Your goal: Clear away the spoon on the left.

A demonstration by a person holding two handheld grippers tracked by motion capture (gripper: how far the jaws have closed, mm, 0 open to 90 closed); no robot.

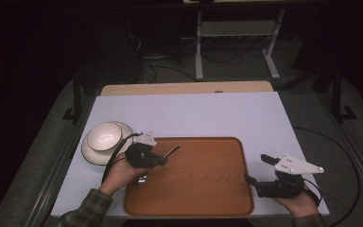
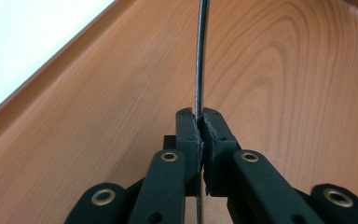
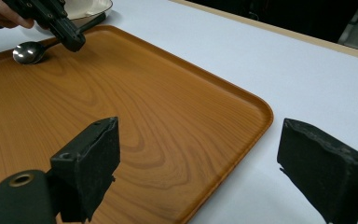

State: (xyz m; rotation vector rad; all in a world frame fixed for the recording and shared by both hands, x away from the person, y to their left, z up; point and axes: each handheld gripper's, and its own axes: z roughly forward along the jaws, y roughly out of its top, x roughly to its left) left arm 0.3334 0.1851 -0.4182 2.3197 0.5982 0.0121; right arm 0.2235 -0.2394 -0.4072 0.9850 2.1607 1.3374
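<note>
Over tray (image 1: 203,189): left gripper (image 2: 199,128) fingers clamp spoon (image 3: 28,51), handle cropped; right gripper (image 3: 196,172) fingers wide, empty.

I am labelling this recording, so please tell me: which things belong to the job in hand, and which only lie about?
In use:
- left gripper, shut on the thin metal spoon
- brown wooden tray under it

Idle:
- right gripper, open at the tray's right edge
- white bowl on a white plate

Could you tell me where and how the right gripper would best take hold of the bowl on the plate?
Probably by the rim. The bowl sits upright and open on the plate, left of the tray, so the right gripper, now open, would come from above, one jaw inside the wall and one outside. The near-right rim looks easiest to reach.
</note>
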